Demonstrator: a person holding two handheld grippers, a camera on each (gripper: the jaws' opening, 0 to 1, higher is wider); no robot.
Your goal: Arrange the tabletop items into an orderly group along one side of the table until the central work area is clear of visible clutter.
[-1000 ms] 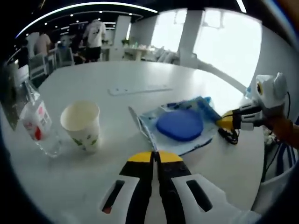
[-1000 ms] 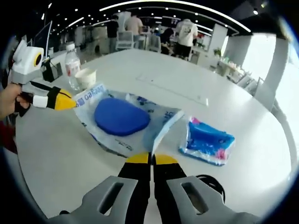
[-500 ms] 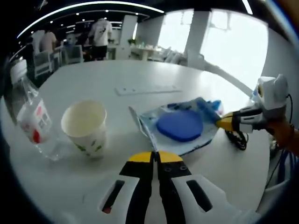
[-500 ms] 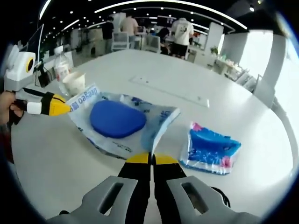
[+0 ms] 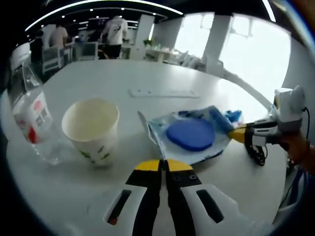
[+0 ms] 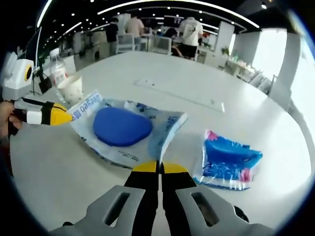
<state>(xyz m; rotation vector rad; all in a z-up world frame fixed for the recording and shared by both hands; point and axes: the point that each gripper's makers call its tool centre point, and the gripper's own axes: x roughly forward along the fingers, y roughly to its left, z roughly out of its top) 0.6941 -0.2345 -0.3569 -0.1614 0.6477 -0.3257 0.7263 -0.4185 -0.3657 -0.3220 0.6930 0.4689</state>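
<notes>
In the left gripper view the left claw (image 5: 163, 166) is clamped on the near edge of the clear bag (image 5: 189, 135) with the blue pad — paper cup (image 5: 91, 127) and water bottle (image 5: 33, 123) stand beside it on the white table (image 5: 147, 78). In the right gripper view the right claw (image 6: 158, 168) pinches the same bag's opposite edge — a blue packet (image 6: 229, 160) lies just to its right.

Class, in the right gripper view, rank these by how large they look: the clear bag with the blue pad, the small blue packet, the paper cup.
1. Clear bag with the blue pad
2. Small blue packet
3. Paper cup; it lies farther away, so its true size is unsure.

Each gripper (image 5: 163, 166) looks white, with black, yellow-tipped jaws.
</notes>
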